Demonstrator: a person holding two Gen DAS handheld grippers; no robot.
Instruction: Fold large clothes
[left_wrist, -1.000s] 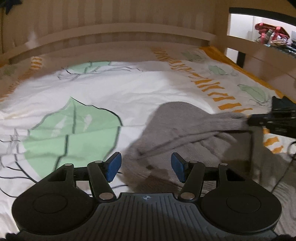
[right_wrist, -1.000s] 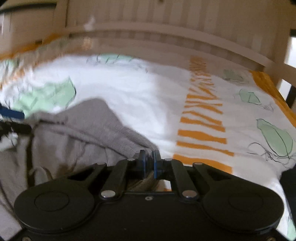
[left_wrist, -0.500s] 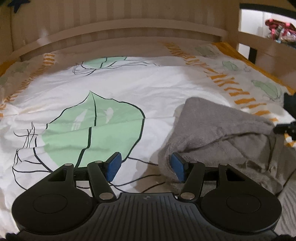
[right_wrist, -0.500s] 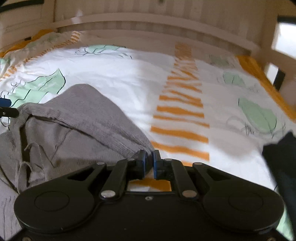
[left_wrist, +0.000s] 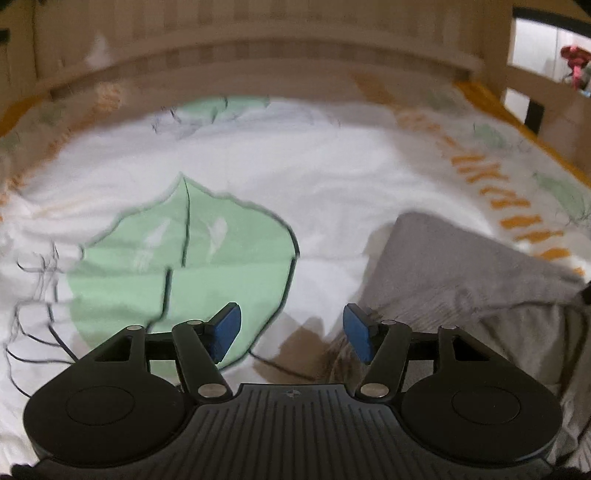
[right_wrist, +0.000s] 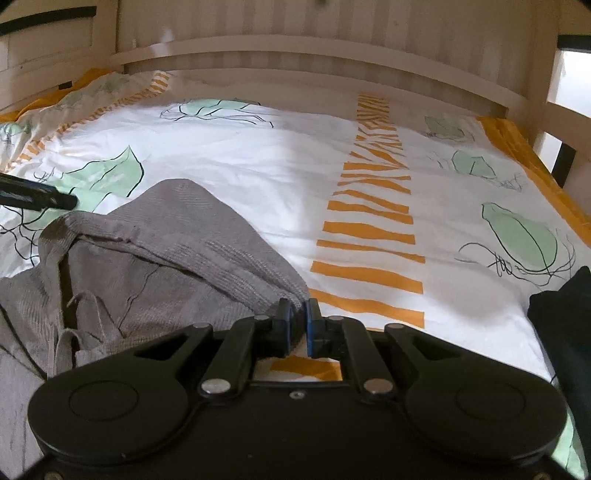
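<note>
Grey knit fabric, a hooded sweater (right_wrist: 155, 258), lies bunched on the bed at the near side, its hood spread toward the headboard. Our right tongs (right_wrist: 297, 317) are clamped on a fold of the sweater at its right edge, blue pads pressed together on the cloth. Our left tongs (left_wrist: 291, 332) stand apart and empty; one second ago they hovered directly over the grey cloth, and they have since shifted left, so that the duvet's large green leaf print (left_wrist: 177, 266) now sits ahead of them and the sweater (left_wrist: 461, 280) lies to their right. We judge that the left side has let go and is repositioning for a new hold, while the right side anchors the garment. The fold is not yet formed. The surface is a white duvet cover (right_wrist: 258, 155) with green leaves and orange stripes (right_wrist: 369, 236), soft and creased. A pale wooden slatted bed frame (right_wrist: 314, 48) bounds it, and a dark garment (right_wrist: 561, 306) lies at the right edge.
</note>
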